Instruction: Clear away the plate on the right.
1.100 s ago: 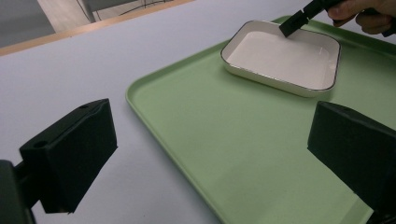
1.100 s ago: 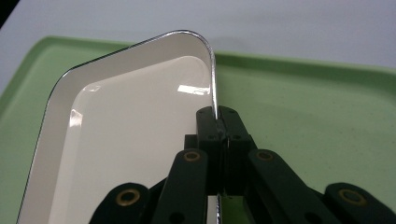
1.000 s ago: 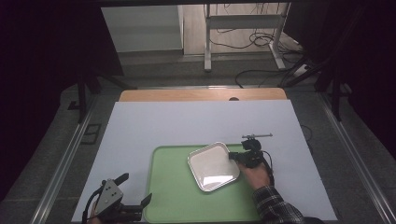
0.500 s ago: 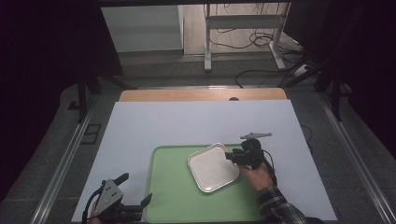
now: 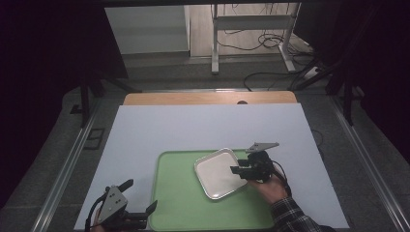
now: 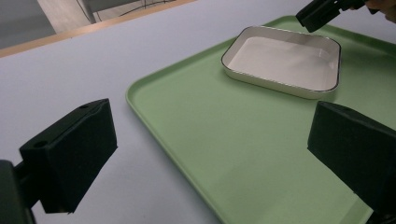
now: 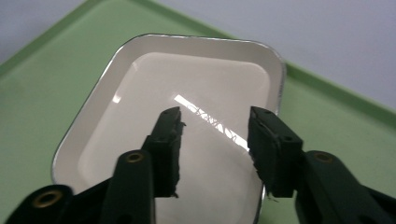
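A white rectangular dish (image 5: 217, 180) (image 6: 285, 60) (image 7: 187, 93) lies on the right half of a green tray (image 5: 179, 203) (image 6: 210, 140) (image 7: 28, 93). My right gripper (image 5: 235, 170) (image 7: 215, 116) hovers over the dish's right rim, pointing left. Its jaws have just opened and then closed a little; they stand open with nothing between them. In the left gripper view the right gripper (image 6: 322, 11) shows just beyond the dish. My left gripper (image 5: 141, 195) (image 6: 215, 140) rests at the tray's near left corner, jaws wide open and empty.
The tray sits on a white sheet (image 5: 193, 130) that covers the table, with a wooden strip (image 5: 208, 98) along the far edge. Bare sheet lies left, right and beyond the tray. A sleeve in plaid (image 5: 295, 220) comes in at the bottom right.
The right gripper's jaws have come off the dish's right rim and stand apart, and the hand has risen slightly. The dish stays on the tray. The left gripper has not moved.
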The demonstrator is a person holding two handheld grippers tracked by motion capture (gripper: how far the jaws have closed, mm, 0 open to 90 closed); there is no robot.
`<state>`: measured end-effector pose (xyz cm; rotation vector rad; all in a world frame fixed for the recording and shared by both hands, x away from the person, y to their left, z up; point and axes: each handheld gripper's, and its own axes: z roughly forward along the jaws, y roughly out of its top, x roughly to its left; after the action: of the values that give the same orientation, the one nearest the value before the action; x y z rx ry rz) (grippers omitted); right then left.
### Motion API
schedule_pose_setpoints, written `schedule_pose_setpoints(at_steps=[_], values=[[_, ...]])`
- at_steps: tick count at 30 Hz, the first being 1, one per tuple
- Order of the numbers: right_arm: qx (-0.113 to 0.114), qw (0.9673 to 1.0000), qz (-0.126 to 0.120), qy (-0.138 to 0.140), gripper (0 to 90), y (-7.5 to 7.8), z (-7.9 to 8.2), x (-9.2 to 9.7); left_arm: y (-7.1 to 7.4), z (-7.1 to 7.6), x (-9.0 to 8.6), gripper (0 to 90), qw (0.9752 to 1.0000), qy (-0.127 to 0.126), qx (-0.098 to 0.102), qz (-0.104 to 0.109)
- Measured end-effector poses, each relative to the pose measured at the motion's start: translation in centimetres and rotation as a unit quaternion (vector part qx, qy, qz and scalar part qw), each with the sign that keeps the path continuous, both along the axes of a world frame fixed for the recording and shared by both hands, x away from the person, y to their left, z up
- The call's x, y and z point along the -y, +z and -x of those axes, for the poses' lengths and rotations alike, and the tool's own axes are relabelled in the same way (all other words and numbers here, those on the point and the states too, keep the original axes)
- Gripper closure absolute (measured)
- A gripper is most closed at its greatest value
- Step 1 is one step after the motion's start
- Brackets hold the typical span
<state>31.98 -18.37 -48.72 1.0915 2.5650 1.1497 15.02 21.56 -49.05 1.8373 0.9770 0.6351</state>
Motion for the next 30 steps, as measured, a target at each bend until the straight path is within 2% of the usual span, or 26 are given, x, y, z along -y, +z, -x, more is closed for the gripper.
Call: schedule_pose_setpoints(at_steps=[7,10,14,22,30], values=[[-0.005,0.9991,-0.020,0.038,83.3,0.8,1.7,-0.1,0.0,0.0,0.0,1.1,1.0000,0.000,0.000,0.000],[-0.007,0.9983,-0.024,0.053,89.4,1.0,2.5,-0.4,0.0,0.0,0.0,1.1,1.0000,0.000,0.000,0.000],[-0.004,0.9976,-0.022,0.066,89.7,1.1,3.6,-0.8,0.0,0.0,0.0,1.2,1.0000,0.001,0.001,0.000],[0.012,0.9951,0.008,0.097,89.7,0.6,6.2,-1.4,0.0,0.0,0.0,1.1,1.0000,0.000,0.001,-0.001],[0.011,0.9924,0.040,0.116,89.7,-0.5,7.4,-1.7,0.0,0.0,0.0,1.1,1.0000,0.000,0.001,-0.001]])
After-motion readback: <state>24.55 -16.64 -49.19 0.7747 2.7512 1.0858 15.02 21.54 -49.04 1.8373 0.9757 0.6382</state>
